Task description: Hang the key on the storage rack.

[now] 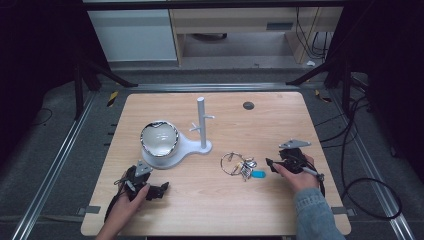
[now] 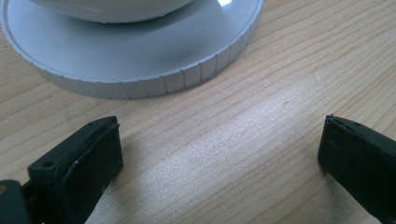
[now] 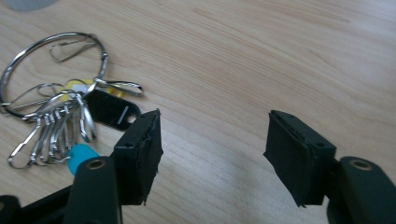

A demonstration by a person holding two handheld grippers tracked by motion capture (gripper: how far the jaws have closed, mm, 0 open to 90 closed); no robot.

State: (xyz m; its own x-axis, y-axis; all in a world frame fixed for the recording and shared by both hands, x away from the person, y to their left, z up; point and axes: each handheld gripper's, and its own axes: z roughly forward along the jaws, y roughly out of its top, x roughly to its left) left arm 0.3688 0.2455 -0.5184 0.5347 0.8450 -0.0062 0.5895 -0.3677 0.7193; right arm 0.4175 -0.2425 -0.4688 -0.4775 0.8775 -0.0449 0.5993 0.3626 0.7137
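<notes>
Key bunch: the key bunch (image 1: 240, 165) lies flat on the bench (image 1: 280, 120), right of centre, between the stand and my right tongs.
Axis: its big wire ring (image 3: 51, 65) sits toward the stand; the clips, a black tag (image 3: 112, 109) and a blue tag (image 3: 79, 156) fan out toward my right hand (image 1: 295, 176).
Hard to read: the small clips overlap — I cannot count them; a yellow piece is mostly covered.
Right tongs: my right tongs (image 3: 212, 149) — released, jaws wide apart over bare wood, just beside the blue tag.
Left tongs: my left tongs (image 2: 219, 158), released too, low over the bench near the stand's ribbed round base (image 2: 154, 74).
Stand: pale grey stand (image 1: 200, 130) — an upright post with short pegs, a shiny bowl (image 1: 159, 138) on its base.
Bench: light wood grain, rounded corners.
</notes>
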